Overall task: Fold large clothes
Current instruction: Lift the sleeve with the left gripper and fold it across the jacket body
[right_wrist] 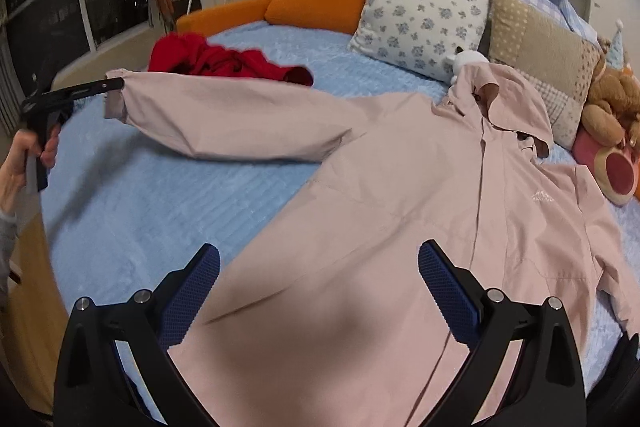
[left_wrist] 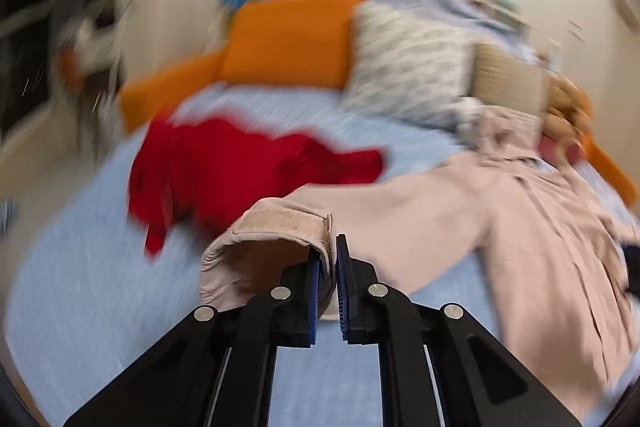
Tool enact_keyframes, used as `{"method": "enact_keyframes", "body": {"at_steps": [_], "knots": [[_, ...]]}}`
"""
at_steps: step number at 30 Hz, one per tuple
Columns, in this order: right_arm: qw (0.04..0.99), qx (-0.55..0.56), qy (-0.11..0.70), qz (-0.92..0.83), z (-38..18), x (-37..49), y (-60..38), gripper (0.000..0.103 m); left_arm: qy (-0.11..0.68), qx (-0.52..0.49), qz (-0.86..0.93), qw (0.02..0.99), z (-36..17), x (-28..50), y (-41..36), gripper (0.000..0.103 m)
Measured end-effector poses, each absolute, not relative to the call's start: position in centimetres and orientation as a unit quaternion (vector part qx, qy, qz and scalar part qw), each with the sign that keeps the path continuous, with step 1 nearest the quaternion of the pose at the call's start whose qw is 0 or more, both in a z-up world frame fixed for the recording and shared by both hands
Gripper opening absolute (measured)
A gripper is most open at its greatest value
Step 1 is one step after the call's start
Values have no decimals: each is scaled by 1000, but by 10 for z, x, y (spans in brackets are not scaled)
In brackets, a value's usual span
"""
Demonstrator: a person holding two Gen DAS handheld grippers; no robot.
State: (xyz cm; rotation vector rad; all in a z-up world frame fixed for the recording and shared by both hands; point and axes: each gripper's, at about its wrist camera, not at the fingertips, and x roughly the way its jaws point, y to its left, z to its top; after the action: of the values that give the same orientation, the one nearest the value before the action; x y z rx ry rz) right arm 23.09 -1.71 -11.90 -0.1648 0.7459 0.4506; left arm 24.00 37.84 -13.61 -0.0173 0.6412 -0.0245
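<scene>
The only marking is a small white logo printed on the chest of the pale pink hooded zip-front jacket spread on the light blue quilted bedspread. It shows a jagged mountain outline with a short line of lettering beneath, but the letters are too small and soft to read in the right wrist view. In the left wrist view the jacket is smeared by motion blur and the logo cannot be made out.
</scene>
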Motion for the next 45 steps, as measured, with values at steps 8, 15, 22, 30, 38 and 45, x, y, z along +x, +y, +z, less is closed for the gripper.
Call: {"method": "enact_keyframes", "body": {"at_steps": [8,15,22,30,38,45], "knots": [[933,10,310,183,-25,289,-106,98,241,146,-198,939,-55,215,141,12],[927,-35,329,177,7,313,-159,98,231,295,-361,854,-104,176,-56,13],[895,-58,397,194,-47,352,-156,98,291,333,-419,793,-206,162,-135,13],[849,-49,462,252,-135,443,-95,98,333,281,-489,756,-246,129,-129,69],[842,42,456,286,-168,539,-64,98,360,11,-439,823,-185,186,27,98],[827,70,480,284,-195,595,-39,93,423,-232,-287,828,-234,323,174,98]]}}
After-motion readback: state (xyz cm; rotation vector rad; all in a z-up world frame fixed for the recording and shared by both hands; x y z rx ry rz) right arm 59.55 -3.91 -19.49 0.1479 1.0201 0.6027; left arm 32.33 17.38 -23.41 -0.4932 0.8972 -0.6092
